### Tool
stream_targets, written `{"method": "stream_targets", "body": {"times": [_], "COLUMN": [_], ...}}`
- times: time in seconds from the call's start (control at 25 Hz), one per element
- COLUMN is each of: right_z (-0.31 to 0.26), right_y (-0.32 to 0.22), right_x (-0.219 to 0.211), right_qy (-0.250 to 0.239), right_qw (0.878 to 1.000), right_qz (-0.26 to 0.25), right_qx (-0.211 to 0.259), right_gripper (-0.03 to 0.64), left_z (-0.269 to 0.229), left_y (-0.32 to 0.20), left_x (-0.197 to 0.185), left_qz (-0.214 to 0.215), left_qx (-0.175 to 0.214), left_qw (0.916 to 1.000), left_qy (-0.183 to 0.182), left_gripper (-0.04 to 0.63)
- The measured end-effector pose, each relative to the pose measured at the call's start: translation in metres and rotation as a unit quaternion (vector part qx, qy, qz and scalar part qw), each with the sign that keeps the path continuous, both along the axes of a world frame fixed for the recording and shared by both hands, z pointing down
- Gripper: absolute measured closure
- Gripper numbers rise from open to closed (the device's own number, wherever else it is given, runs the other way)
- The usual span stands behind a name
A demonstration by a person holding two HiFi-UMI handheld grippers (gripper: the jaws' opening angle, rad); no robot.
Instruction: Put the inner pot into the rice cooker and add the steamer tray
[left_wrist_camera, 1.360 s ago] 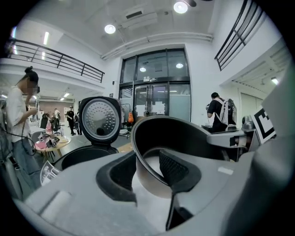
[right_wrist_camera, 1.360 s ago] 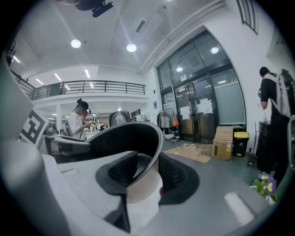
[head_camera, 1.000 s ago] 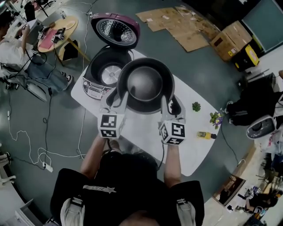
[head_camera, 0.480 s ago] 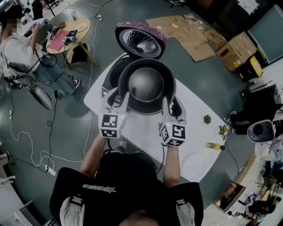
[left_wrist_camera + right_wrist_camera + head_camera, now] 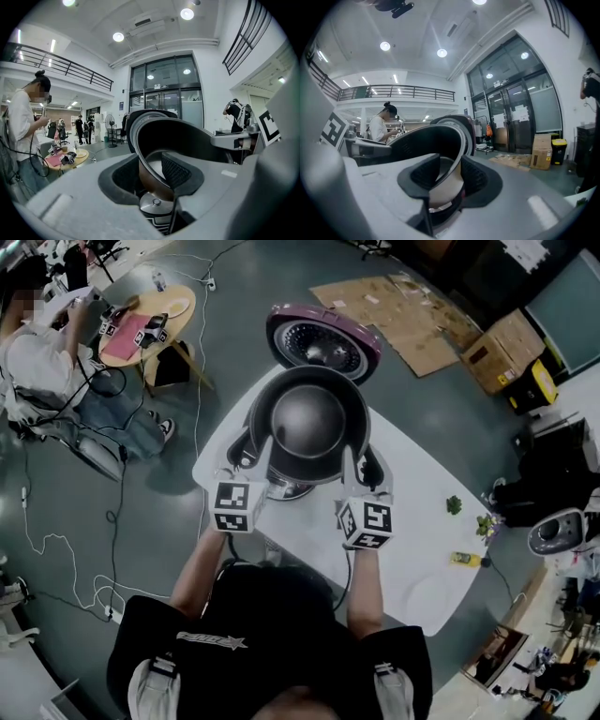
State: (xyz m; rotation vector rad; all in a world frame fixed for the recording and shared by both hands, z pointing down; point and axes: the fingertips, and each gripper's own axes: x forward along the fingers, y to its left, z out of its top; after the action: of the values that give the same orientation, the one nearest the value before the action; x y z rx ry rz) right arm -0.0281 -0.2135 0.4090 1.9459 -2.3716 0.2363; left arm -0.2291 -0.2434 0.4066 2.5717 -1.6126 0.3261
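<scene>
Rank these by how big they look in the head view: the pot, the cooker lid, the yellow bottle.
1. pot: biggest, though it is held up nearer the camera, which enlarges it
2. cooker lid: slightly smaller
3. yellow bottle: far smaller

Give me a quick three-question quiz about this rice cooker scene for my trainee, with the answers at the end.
1. True or false: the rice cooker's lid stands open.
2. What do the left gripper and the right gripper clamp? A) the rim of the pot B) the lid C) nothing
3. On which side of the white table, the person's left or right, is the small green plant?
Key: 1 true. 2 A, each gripper pinches the pot's rim, one on each side. 3 right.
</scene>
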Motion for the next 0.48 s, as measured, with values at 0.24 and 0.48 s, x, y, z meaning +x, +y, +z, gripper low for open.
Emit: {"method": "stream_targets", "body": {"times": [0.24,0.48], "right_z": [0.016,0.045], "right_y": [-0.021,-0.034], "right_x": [-0.021,-0.027], "right_qy": [-0.002,-0.010], "right_qw": [1.000,0.998], "right_qz": [0.009,0.019], "right_qx": [-0.023,-0.059], "right_gripper": [0.474,0.474], "left_z": [0.016,0.040], "left_y": [-0.024,-0.041], "left_x": [-0.019,-0.024], "left_qz": [0.010,0.023], "left_qx": [-0.026,-0.055], "left_qw": [0.9996,0.9981], "left_qy": [-0.003,-0.015], "left_gripper": [0.434,0.434]}}
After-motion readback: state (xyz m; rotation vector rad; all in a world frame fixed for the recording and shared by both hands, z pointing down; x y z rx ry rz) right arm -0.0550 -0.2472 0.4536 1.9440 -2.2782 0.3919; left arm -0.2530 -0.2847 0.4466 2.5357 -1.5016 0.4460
